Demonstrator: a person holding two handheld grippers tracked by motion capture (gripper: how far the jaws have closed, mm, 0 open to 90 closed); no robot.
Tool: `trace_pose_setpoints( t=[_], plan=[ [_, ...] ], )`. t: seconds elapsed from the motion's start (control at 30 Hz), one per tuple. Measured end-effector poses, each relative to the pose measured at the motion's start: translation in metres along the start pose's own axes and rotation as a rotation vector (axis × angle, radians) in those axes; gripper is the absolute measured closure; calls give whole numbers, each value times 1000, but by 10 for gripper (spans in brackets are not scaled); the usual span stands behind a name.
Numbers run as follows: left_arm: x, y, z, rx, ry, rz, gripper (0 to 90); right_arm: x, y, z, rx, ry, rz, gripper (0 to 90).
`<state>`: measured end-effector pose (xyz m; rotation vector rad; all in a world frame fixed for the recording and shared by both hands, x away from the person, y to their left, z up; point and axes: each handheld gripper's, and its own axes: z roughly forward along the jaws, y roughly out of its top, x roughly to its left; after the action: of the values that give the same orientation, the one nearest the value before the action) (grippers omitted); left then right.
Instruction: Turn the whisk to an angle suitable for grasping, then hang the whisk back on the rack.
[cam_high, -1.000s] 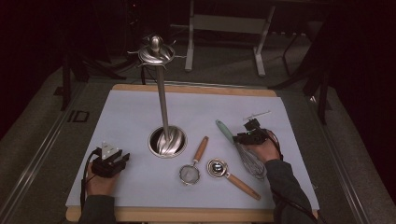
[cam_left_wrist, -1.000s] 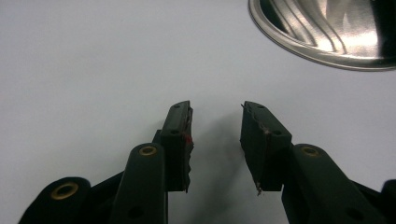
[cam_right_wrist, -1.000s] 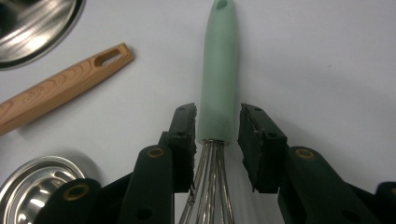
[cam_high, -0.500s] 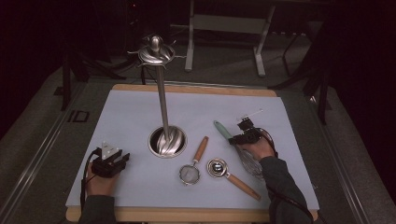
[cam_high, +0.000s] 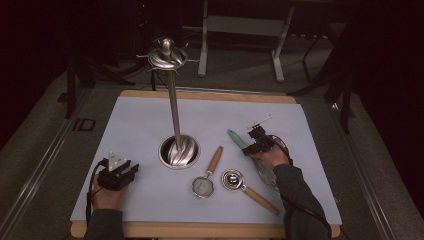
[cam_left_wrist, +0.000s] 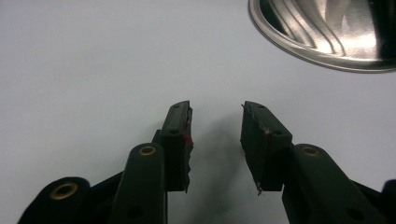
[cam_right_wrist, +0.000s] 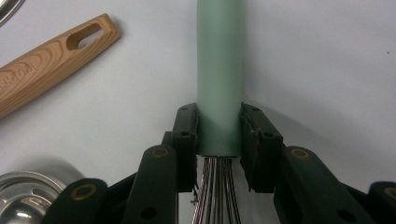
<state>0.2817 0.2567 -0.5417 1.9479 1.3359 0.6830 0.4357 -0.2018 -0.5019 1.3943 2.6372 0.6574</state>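
Observation:
A whisk with a pale green handle (cam_high: 236, 137) (cam_right_wrist: 219, 70) lies flat on the white mat (cam_high: 300, 130), right of centre, its wires (cam_right_wrist: 217, 196) running back under the hand. My right gripper (cam_high: 253, 145) (cam_right_wrist: 218, 122) sits over the base of that handle. Its jaws have just been closing, and both pads now press the handle's sides. My left gripper (cam_high: 131, 171) (cam_left_wrist: 215, 126) rests at the mat's front left, open, with bare mat between its fingertips.
A steel stand with a ribbed round base (cam_high: 178, 151) (cam_left_wrist: 327, 32) and a tall pole rises mid-mat. A small strainer (cam_high: 204, 186) and a metal measuring cup (cam_high: 233, 179) (cam_right_wrist: 21, 198), both wooden-handled (cam_right_wrist: 51, 60), lie in front of it.
My right hand has shifted a little left along the whisk, and its jaws have closed onto the green handle. The left hand has stayed put.

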Motion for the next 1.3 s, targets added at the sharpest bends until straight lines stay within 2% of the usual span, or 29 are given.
trace_pose_setpoints(
  t=[0.3,0.57,0.8,1.27,1.3],
  plan=[
    [0,0,0,2,1,-2,633,7,-1,-3,-40,-10,-36,691],
    [0,0,0,1,2,-1,634,14,0,-16,-108,-18,-62,691],
    [0,0,0,1,2,-2,634,16,0,-23,-144,-22,-68,691],
    [1,0,0,0,4,-5,633,22,-1,-32,-202,1,-82,691],
    [0,0,-1,0,6,-3,633,24,-1,-34,-222,5,-99,691]
  ],
)
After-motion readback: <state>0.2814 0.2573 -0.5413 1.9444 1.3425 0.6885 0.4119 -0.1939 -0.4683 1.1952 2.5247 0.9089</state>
